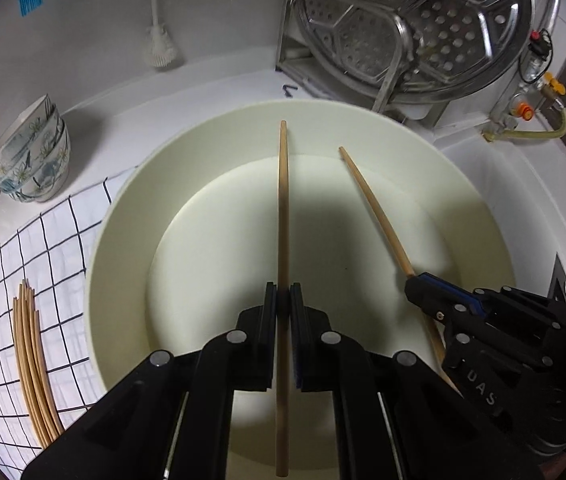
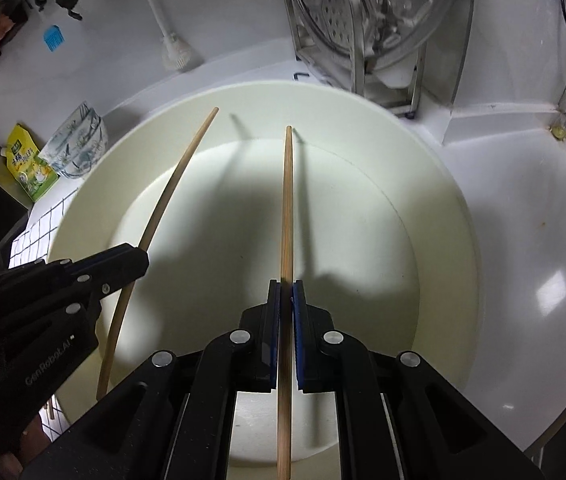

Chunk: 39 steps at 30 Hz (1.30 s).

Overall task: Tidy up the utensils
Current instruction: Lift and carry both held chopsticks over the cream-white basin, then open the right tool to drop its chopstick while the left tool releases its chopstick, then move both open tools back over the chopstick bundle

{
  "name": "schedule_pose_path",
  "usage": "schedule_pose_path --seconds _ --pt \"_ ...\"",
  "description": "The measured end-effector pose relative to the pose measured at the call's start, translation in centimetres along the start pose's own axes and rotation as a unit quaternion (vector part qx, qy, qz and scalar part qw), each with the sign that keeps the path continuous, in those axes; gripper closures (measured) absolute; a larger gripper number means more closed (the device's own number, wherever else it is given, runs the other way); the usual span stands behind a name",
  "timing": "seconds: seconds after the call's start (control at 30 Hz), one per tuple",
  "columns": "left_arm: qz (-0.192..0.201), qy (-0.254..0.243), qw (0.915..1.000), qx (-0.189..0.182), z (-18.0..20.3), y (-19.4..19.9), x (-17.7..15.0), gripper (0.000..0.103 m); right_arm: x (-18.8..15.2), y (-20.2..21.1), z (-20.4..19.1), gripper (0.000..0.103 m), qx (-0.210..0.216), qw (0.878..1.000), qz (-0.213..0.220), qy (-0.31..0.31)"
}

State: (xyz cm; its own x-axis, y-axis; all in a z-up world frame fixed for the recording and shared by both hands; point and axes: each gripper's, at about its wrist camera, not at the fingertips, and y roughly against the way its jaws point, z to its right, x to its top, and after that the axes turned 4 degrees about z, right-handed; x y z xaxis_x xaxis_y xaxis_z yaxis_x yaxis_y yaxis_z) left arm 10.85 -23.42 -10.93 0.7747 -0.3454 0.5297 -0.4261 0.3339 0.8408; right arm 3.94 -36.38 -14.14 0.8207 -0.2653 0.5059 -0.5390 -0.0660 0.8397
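**Two chopsticks pinched over the cream basin**

Two big things fill my view: the white counter (image 1: 219, 92) and, on it, the wide cream basin (image 1: 463, 184) that sits directly under both my tools. Beyond the basin's far rim a steel rack (image 1: 387, 76) holds a perforated steamer tray (image 1: 415, 12) tilted on edge. On the left, a checked cloth (image 1: 63, 248) lies partly beneath the basin's left edge, and at the cloth's far end a stack of flowered bowls (image 1: 31, 156) stands upright, with a yellow-green packet (image 2: 29, 162) just beside it. A white brush (image 1: 161, 46) hangs against the far wall.

My left gripper (image 1: 283, 300) has its pads pressed together on one chopstick (image 1: 283, 200), which runs straight through the jaws and points toward the basin's far rim, held above the basin floor. My right gripper (image 2: 286, 296) is likewise clamped on a second chopstick (image 2: 287, 200), pointing the same way. The two sticks hang side by side over the basin, apart from each other, mine on the right near the left one.

More loose chopsticks (image 1: 33, 364) lie bundled on the cloth at near left, outside the basin.
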Motion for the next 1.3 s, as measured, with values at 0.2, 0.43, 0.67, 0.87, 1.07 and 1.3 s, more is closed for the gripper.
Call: schedule_pose_path --seconds 0.2,0.43,0.67,0.87,1.07,1.3 --pt "-0.005 0.001 0.9999 0.010 0.1 -0.4 -0.2 0.095 0.0 -0.2 0.2 0.097 0.003 1.000 0.000 -0.002" --pt "0.011 0.004 0.9996 0.026 -0.3 0.7 0.0 0.060 0.2 0.8 0.4 0.082 -0.005 1.000 0.017 -0.005" --pt "0.040 0.010 0.9986 0.034 -1.0 3.5 0.0 0.051 0.4 2.6 -0.5 0.082 0.000 0.999 0.035 0.000" --pt "0.062 0.010 0.9970 0.045 -2.1 6.8 -0.6 0.050 0.0 4.1 -2.1 0.081 0.008 0.999 0.047 0.003" --pt "0.079 0.019 0.9952 0.055 -4.6 9.8 -2.1 0.044 -0.5 5.7 -4.5 0.076 0.013 0.998 0.056 0.013" --pt "0.081 0.035 0.9944 0.057 -8.1 12.1 -3.8 0.042 -1.4 7.5 -8.3 0.070 0.003 0.997 0.066 0.031"
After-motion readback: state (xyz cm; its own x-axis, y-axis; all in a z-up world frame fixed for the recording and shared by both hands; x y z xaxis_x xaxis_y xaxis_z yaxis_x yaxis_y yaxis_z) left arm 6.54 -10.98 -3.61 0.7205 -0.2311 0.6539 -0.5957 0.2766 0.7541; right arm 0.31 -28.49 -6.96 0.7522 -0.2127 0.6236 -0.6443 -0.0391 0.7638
